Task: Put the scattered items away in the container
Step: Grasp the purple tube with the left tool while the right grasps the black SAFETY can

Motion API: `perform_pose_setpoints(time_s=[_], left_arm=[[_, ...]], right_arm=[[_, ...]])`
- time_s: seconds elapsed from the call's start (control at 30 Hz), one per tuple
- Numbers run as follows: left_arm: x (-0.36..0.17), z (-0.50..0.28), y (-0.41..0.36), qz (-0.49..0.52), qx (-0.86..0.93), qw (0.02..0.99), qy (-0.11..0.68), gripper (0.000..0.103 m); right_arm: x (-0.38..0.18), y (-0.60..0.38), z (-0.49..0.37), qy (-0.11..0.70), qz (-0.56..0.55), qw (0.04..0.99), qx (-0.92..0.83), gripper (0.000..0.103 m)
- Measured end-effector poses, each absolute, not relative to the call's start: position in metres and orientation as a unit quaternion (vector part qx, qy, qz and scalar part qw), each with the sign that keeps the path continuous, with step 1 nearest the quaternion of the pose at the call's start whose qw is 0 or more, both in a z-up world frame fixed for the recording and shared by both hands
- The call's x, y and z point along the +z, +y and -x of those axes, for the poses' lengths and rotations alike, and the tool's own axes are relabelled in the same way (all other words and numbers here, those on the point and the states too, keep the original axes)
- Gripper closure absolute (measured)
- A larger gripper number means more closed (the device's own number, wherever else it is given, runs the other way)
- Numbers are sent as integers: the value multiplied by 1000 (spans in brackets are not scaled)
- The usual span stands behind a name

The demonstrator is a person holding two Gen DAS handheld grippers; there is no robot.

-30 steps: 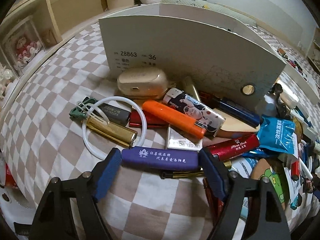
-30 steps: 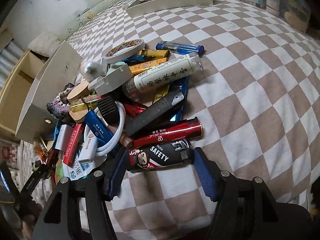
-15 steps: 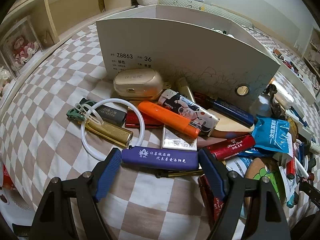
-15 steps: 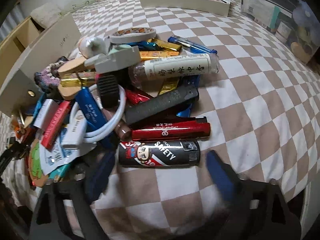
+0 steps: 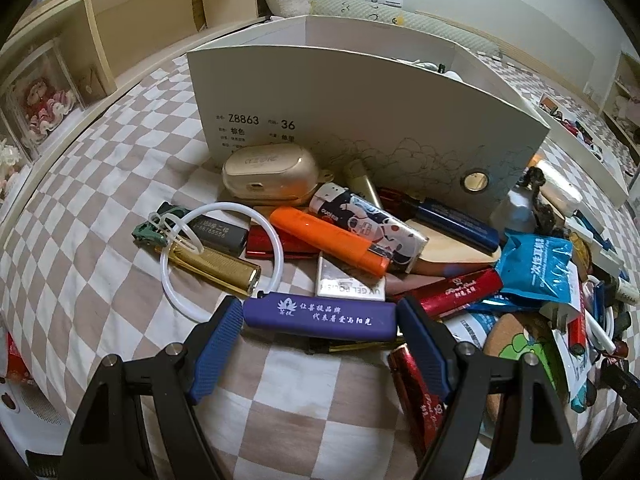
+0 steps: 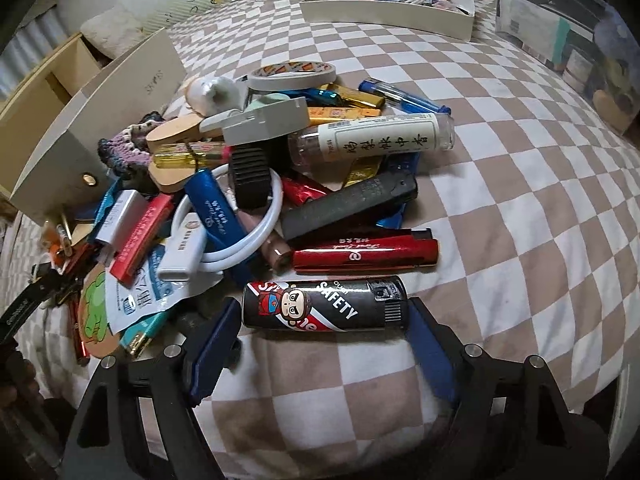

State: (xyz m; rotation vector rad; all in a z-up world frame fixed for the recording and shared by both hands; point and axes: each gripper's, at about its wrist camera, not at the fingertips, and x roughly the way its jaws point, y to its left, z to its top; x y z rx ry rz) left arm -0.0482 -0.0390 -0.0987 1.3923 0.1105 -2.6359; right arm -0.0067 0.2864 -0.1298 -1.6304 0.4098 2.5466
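purple lighter (image 5: 320,316) lies crosswise between left claw (image 5: 320,322) pads, touching.

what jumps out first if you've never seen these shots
A heap of lighters and odds and ends on the checkered bedspread, piled against a white cardboard box. Nearest each camera, one lighter lies between blue pads: purple lighter on the left, black SAFETY lighter on the right.

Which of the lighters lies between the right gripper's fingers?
The black lighter printed SAFETY, with a cartoon monkey on it. The red lighter and the dark grey one lie farther up the pile.
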Motion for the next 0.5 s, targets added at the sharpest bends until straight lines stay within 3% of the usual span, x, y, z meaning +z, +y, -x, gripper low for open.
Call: perform_pose_setpoints(time_s=[0.5], left_arm=[[-90,41,-22,-453,-889,64,21,23]], right_arm=[[-105,265,8,155,511,-18,845,20]])
